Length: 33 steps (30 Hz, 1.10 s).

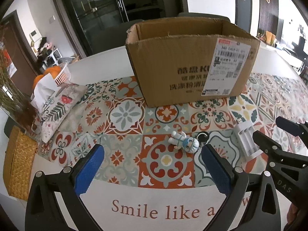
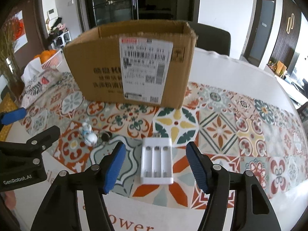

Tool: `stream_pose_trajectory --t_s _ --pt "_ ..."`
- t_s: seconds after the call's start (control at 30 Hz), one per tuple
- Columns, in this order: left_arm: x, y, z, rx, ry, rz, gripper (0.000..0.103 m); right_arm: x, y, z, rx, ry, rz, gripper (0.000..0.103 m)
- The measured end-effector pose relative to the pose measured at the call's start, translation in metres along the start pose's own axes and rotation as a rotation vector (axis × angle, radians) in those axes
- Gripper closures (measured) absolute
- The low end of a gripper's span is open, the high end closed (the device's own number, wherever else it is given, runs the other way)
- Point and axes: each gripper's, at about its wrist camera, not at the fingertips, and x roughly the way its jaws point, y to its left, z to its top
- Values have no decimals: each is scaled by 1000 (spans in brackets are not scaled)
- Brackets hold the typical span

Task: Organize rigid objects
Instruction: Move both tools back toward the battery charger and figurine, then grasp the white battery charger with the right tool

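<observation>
Only from right wrist: three empty slots of white battery charger (image 2: 156, 160), flat on mat between spread fingers of right gripper (image 2: 155, 162), untouched | from left wrist: left gripper (image 1: 152, 170) wide open, empty, near figurine keychain (image 1: 183, 142) | cardboard box (image 1: 189, 61) upright behind, contents hidden | oranges in white basket (image 1: 62, 75).

**Bright daylight, heavy fisheye warp, right view smeared**

Both views are evenly lit by soft daylight, brightest at the windows on the far right, which blow out to white. Shadows are faint; the cardboard box (image 1: 192, 61) casts only a thin dark line along its base. Black vignetting fills the corners, and straight edges bow strongly toward the rim. The left wrist view is sharp. The right wrist view is motion-blurred: the box label (image 2: 145, 69) and white battery charger (image 2: 156, 162) look smeared.
</observation>
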Motion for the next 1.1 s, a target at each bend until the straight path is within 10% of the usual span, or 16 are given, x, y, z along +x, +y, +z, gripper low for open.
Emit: stream_pose_trajectory --t_s 1.1 --pt "36 -9 -34 39 -4 5 0 45 10 -33 -78 7 -31 70"
